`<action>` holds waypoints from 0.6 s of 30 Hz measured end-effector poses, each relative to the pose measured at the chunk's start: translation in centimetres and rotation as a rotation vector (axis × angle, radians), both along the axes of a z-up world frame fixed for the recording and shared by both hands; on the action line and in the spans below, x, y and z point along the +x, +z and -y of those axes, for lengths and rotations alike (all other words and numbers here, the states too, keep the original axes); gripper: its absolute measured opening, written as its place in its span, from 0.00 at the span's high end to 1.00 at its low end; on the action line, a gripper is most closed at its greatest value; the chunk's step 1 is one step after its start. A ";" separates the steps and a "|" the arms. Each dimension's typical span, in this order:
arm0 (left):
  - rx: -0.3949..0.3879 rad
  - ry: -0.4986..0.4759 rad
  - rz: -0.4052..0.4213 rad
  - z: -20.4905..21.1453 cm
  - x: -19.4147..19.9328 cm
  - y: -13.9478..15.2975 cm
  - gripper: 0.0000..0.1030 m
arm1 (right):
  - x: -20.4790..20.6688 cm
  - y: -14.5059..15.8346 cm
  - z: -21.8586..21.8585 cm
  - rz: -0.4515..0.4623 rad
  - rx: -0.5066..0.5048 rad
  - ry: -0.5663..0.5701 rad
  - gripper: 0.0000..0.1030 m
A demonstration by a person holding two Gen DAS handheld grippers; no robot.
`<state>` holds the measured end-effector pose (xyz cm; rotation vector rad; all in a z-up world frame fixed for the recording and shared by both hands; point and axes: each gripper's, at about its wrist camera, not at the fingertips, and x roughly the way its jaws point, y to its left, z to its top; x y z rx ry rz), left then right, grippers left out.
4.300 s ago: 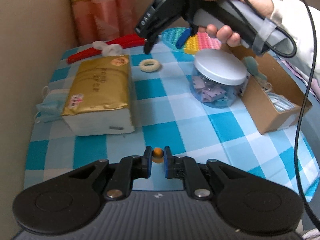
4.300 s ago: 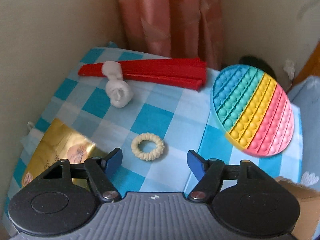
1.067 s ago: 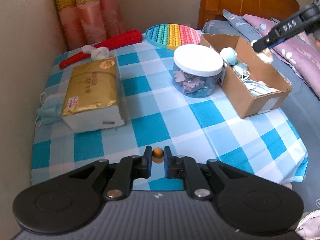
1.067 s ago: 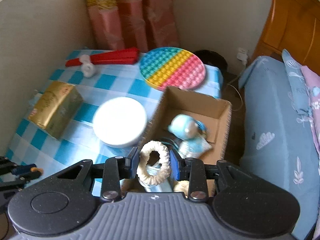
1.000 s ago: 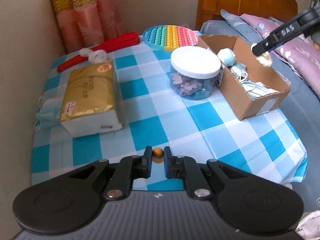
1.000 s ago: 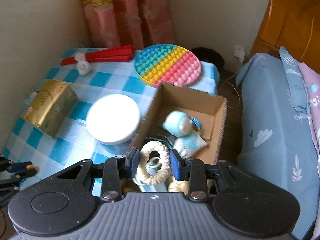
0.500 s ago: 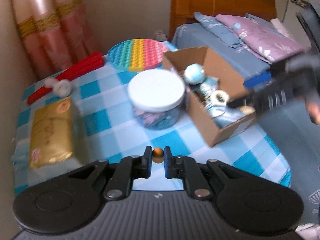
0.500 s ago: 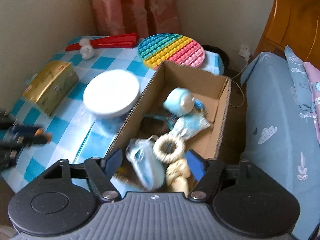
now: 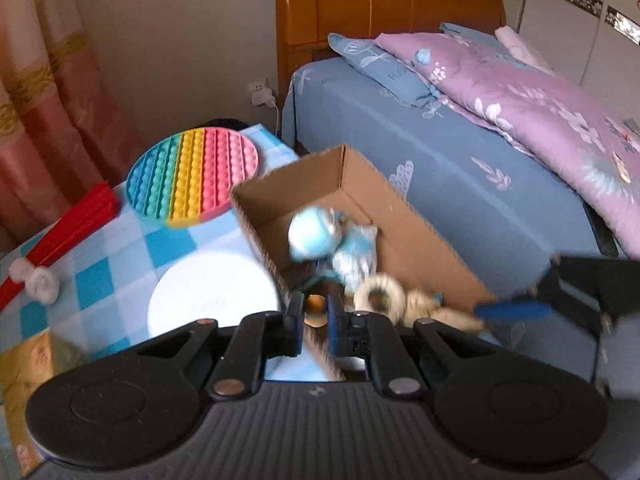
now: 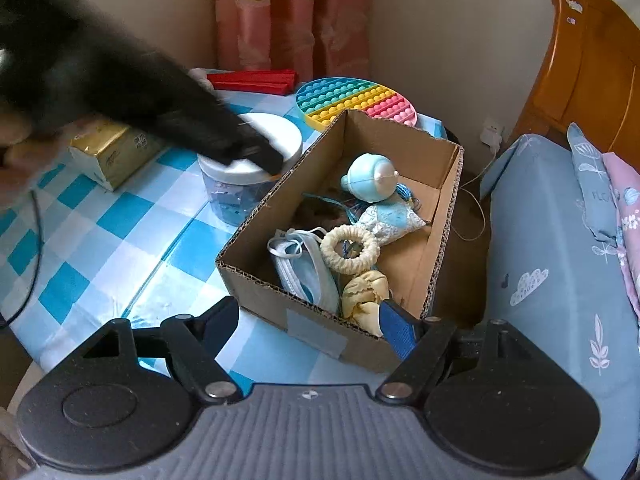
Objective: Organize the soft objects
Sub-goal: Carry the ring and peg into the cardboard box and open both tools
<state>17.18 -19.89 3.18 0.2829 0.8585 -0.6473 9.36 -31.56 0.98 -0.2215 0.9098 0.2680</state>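
Left wrist view
Left gripper [image 9: 313,322]: the jaws are seen pressed nearly together at 6 o'clock, with a small orange bead [image 9: 315,303] pinched between the pads.
Cardboard box [image 9: 420,240]: placed just past the fingertips, from centre toward 3 o'clock, open at the top.
Cream ring [image 9: 379,291]: found lying inside the box, close to the near end, blurred.
Blue round toy [image 9: 310,233]: seen in the box toward 12 o'clock of the ring.
White-lidded jar [image 9: 212,294]: set at 9 o'clock of the box, touching or just beside its wall; which cannot be told.
Rainbow pop mat [image 9: 192,176]: laid flat at 11 o'clock on the checked tablecloth [image 9: 100,280].
Right gripper [image 9: 516,310]: glimpsed at 3 o'clock as a blurred blue pad.

Right wrist view
Right gripper [image 10: 310,326]: the fingers are spread wide apart, nothing between them; it is held over the near end of the cardboard box [image 10: 444,208].
Cream ring [image 10: 350,249]: resting in the box, on a face mask [image 10: 304,270] and against a blue patterned pouch [image 10: 390,216].
Cream cloth bundle [image 10: 364,292]: lying at 6 o'clock of the ring, in the near corner.
Left gripper [image 10: 256,154]: seen as a dark blur at 10 o'clock, above the jar lid [image 10: 276,136].
Tissue pack [image 10: 108,148]: set at 9 o'clock on the cloth.
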 end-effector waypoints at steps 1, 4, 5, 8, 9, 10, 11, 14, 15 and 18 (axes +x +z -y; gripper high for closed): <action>-0.004 0.006 0.004 0.6 0.5 -0.1 0.89 | 0.0 -0.2 0.0 0.005 -0.007 -0.004 0.21; -0.020 0.006 0.020 1.8 1.3 -0.5 0.72 | 0.1 -0.7 -0.2 0.009 -0.022 -0.004 0.21; -0.021 0.013 0.031 2.0 1.5 -0.6 0.67 | 0.1 -0.8 -0.3 0.007 -0.019 -0.001 0.20; -0.013 0.020 0.044 2.4 1.8 -0.9 0.37 | 0.0 -0.8 -0.3 0.012 -0.008 0.007 0.18; -0.014 0.029 0.053 2.3 1.6 -1.0 0.24 | 0.0 -0.8 -0.3 0.010 -0.001 0.008 0.18; -0.018 0.027 0.061 2.1 1.5 -0.9 0.20 | 0.1 -0.7 -0.4 0.009 0.003 0.006 0.17; -0.025 0.023 0.068 1.9 1.3 -0.9 0.20 | 0.1 -0.7 -0.4 0.010 0.003 0.005 0.17; -0.042 0.041 0.089 1.2 0.7 -0.3 0.12 | -0.1 -0.6 -0.7 0.011 0.004 0.008 0.15; -0.045 0.047 0.098 0.8 0.4 -0.1 0.07 | -0.1 -0.5 -0.8 0.012 0.004 0.007 0.14; -0.062 0.071 0.123 -0.3 -0.8 0.2 0.06 | -0.5 -0.3 -1.2 0.022 0.004 0.007 0.05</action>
